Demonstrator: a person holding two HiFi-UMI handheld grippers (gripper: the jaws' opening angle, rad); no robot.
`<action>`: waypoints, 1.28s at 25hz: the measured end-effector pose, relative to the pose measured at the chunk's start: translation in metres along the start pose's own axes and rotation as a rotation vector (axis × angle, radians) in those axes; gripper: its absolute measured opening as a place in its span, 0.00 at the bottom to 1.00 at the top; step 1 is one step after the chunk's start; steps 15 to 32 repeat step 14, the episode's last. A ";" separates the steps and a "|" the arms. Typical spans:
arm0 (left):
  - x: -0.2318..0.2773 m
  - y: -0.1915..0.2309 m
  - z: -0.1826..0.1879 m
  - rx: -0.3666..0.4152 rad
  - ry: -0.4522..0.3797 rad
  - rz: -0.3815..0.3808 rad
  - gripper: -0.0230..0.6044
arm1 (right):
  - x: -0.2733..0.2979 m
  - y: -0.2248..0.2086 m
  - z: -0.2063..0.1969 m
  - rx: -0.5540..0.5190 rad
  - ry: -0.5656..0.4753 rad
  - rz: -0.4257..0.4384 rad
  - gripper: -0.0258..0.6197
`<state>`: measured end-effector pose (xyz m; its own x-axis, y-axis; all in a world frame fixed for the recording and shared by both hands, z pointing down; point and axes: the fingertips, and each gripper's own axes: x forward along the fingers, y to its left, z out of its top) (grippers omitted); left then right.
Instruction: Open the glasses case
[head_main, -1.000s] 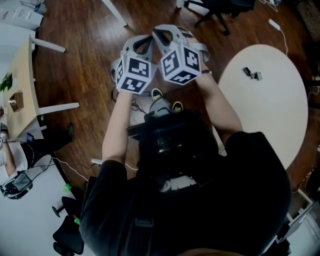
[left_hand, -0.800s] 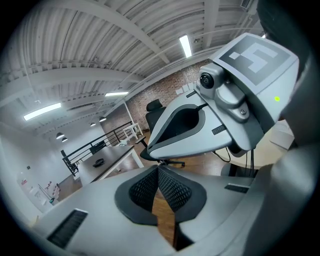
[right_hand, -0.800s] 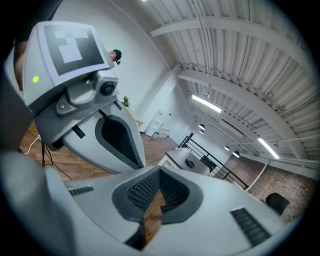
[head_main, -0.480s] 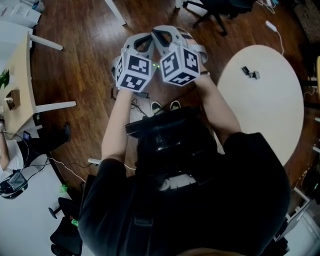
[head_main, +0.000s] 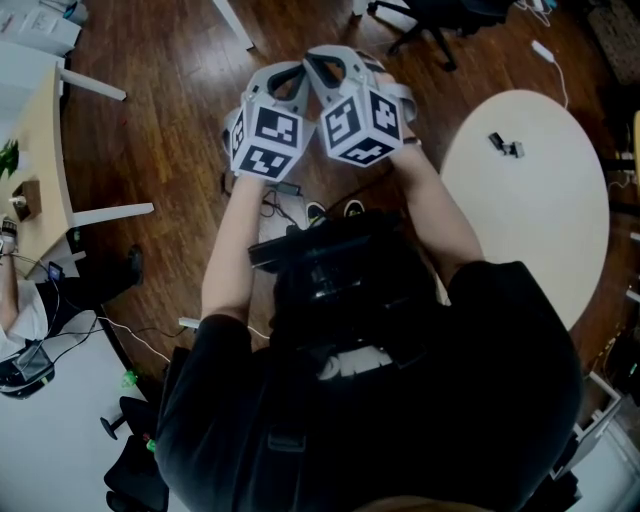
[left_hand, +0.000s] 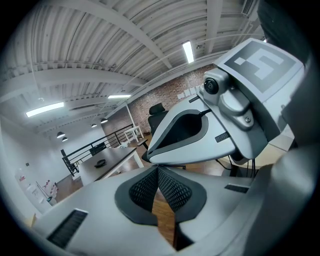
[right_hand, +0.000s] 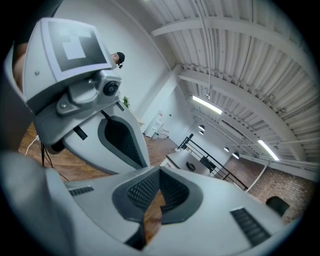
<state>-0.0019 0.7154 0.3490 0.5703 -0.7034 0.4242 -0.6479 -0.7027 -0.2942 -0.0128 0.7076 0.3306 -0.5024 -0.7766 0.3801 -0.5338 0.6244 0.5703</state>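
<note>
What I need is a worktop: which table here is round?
The beige table at the person's right, with a small dark object on it; the left table is straight-edged.

I see a black short-sleeved shirt (head_main: 420, 400) and black headset (head_main: 330, 275); the left gripper (left_hand: 157, 175) and right gripper (right_hand: 159, 176) are pale grey with black-and-white marker cubes (head_main: 268, 140).

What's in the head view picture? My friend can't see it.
From above, a person in a black top holds the grey left gripper and grey right gripper, each with a black-and-white marker cube, close together over a dark wooden floor. A round cream table at the right bears a small dark object.
</note>
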 end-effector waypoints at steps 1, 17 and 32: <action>-0.001 0.002 0.000 0.001 -0.001 0.001 0.03 | 0.001 0.000 0.001 0.000 0.000 -0.002 0.04; 0.009 0.014 -0.002 0.009 0.002 -0.011 0.03 | 0.017 -0.006 -0.001 0.002 0.013 -0.006 0.04; 0.009 0.014 -0.002 0.009 0.002 -0.011 0.03 | 0.017 -0.006 -0.001 0.002 0.013 -0.006 0.04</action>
